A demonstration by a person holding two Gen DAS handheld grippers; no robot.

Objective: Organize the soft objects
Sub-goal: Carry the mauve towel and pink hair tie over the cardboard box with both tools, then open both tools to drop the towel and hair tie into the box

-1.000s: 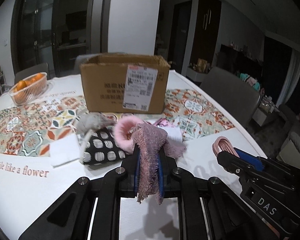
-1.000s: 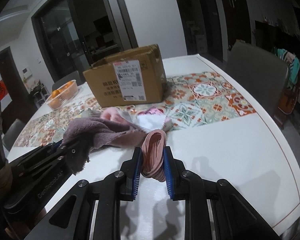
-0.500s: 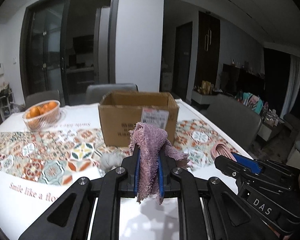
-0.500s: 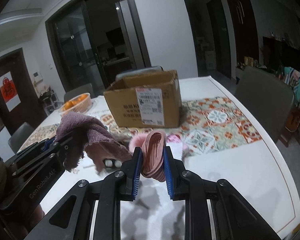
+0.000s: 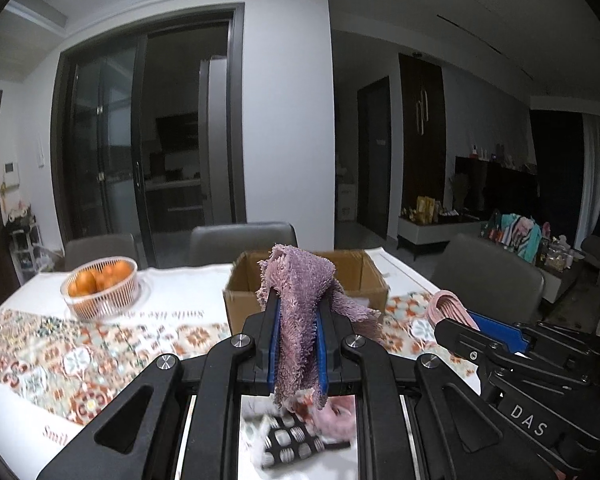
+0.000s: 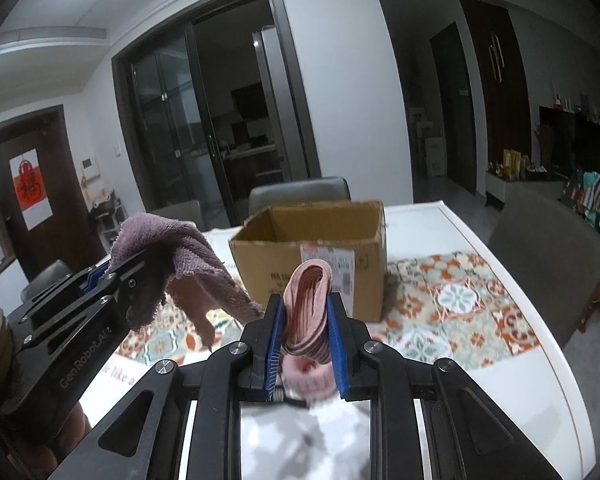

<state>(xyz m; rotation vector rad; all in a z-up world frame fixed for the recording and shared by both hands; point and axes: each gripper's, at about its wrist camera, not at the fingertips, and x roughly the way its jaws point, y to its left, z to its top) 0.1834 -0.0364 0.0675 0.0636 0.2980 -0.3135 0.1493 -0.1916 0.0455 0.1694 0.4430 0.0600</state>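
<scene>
The left gripper (image 5: pixel 296 320) is clamped on a mauve terry cloth (image 5: pixel 300 304), its blue pads pressing both sides of a bunched fold. The cloth rises above the fingertips in a loose hump, drapes to the right of them, and its frayed end hangs below between the fingers. The right gripper (image 6: pixel 306 344) grips a pink ribbed band (image 6: pixel 308 304), folded into a loop that stands up past the fingertips, with more of it bunched low between the pads.

Straight ahead of both pairs of fingers stands an open cardboard box (image 6: pixel 312 256) on a table (image 6: pixel 512 384) with a patterned tile-print runner (image 6: pixel 452 308). In the left view the cloth covers the middle of the box (image 5: pixel 364 280); in the right view the band overlaps its labelled front wall.

Below the left fingers, on the table, lie a black-and-white dotted piece (image 5: pixel 292 440) and something fluffy and pink (image 5: pixel 336 416), both blurred. Left of those fingers and farther off sits a wire basket of oranges (image 5: pixel 100 286). Grey chairs (image 5: pixel 240 240) stand beyond the box.

From the right view the left gripper (image 6: pixel 100 276) shows at the left edge, cloth (image 6: pixel 172 248) hanging from it.
</scene>
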